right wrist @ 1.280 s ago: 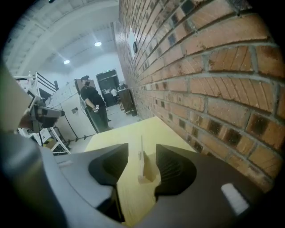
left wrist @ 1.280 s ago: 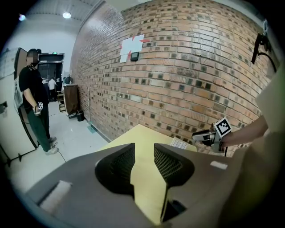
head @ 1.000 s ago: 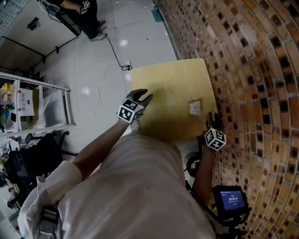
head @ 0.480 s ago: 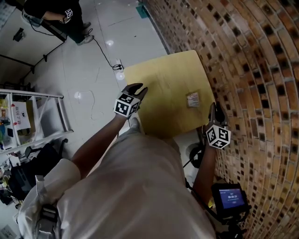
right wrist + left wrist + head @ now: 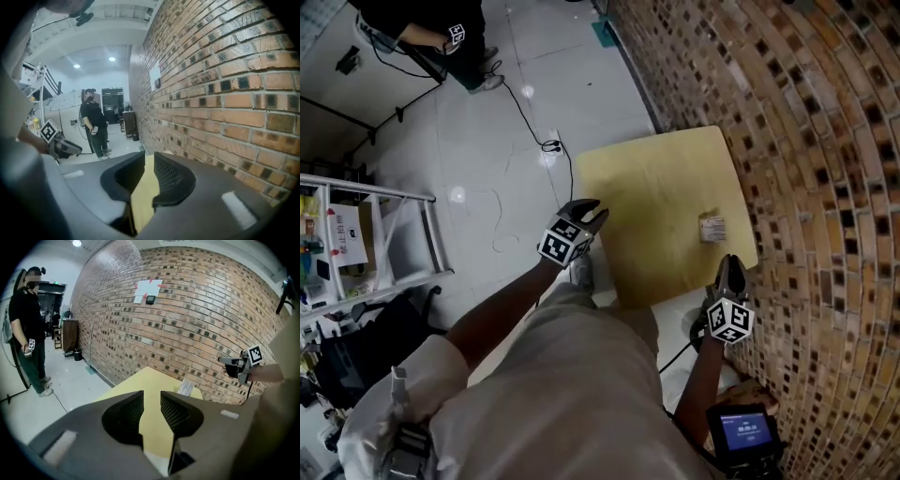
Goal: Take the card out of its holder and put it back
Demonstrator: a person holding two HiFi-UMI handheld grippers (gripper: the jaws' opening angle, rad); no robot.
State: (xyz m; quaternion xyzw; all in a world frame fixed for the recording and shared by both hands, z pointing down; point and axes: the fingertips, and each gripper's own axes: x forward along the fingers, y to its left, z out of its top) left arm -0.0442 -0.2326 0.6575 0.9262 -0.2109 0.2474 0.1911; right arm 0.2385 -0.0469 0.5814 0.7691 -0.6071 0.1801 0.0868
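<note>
Card holder first: the small pale rectangular card-in-holder (image 5: 712, 228) lies flat on the square yellow wooden table (image 5: 656, 187), towards its right side near the brown brick wall (image 5: 825, 141), and neither tool touches it. What has changed in the last second is your right gripper (image 5: 730, 269). Its jaws stood wide and are now closing to a narrow slit, with only the tabletop showing in the gap (no card, no holder). It sits at the near edge of the table, close to the holder but short of it, much as it did a second ago. Your left gripper (image 5: 584, 211) hovers at the near-left corner, well apart from the holder, its jaws a little apart and empty too. The holder has kept the same spot on the table throughout. So that closing caught nothing. By my reading the task has not yet started, and you will likely need to spread the right jaws again before reaching in, with the left steadying the holder while the card slides out.
</note>
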